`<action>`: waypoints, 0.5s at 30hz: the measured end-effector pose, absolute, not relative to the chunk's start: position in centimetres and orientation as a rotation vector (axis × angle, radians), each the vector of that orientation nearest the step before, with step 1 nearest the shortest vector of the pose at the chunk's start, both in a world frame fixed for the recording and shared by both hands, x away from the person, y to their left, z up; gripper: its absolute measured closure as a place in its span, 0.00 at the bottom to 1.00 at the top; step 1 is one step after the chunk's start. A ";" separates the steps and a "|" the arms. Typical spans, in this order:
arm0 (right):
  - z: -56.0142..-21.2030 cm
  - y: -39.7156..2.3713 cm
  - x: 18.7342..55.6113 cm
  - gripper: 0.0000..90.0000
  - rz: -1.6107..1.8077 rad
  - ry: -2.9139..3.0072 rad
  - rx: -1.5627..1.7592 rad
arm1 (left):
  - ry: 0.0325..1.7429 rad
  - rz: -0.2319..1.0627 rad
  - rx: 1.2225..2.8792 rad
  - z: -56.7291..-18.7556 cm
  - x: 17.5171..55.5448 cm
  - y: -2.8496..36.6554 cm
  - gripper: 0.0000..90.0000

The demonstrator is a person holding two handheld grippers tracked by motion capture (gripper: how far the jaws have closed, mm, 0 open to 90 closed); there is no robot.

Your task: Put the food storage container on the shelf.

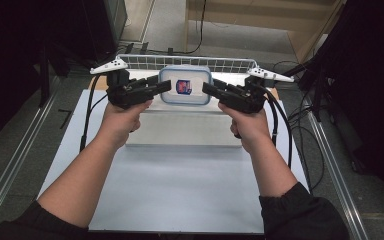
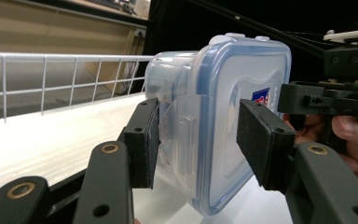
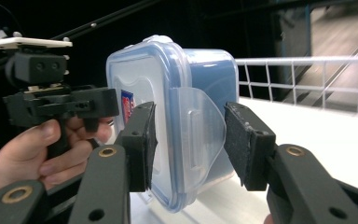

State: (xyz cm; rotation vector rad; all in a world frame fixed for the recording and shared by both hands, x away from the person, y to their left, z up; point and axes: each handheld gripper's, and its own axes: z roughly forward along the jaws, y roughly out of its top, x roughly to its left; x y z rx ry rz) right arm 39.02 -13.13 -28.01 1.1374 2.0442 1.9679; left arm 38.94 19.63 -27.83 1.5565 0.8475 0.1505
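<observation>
Flanking a lidded plastic container near the surface's far edge, left tool and right tool gape wide around its side latches.

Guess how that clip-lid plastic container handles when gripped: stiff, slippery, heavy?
The plastic container is probably rigid-walled, though the side latch flap between the right gripper pads may flex. Smooth clear plastic looks slippery. Contents are hard to see; likely light.

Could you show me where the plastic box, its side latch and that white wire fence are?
Plastic box point(image 1: 185, 85), high view, on its lid.
Side latch point(image 3: 196, 140), right gripper view, on the clear flap.
White wire fence point(image 2: 51, 79), left gripper view, on a vertical bar.
</observation>
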 end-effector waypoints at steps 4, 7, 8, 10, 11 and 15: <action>-28.1 -13.4 39.7 0.63 1.986 2.086 1.197 | 0.873 0.113 1.552 -27.8 39.4 19.7 0.58; -28.2 -13.5 40.1 0.63 1.987 2.100 1.235 | 0.904 0.069 1.546 -27.9 39.9 19.8 0.58; -28.2 -13.5 40.2 0.64 1.989 2.104 1.248 | 0.904 0.069 1.546 -27.9 39.9 19.8 0.58; -28.3 -13.6 40.4 0.64 1.984 2.115 1.267 | 0.935 0.018 1.556 -28.2 40.3 19.8 0.58; -28.3 -13.6 40.5 0.64 1.978 2.119 1.279 | 0.943 0.004 1.559 -28.3 40.4 19.8 0.58; -28.4 -13.8 40.6 0.65 1.988 2.133 1.310 | 0.948 -0.021 1.555 -28.4 40.6 19.9 0.59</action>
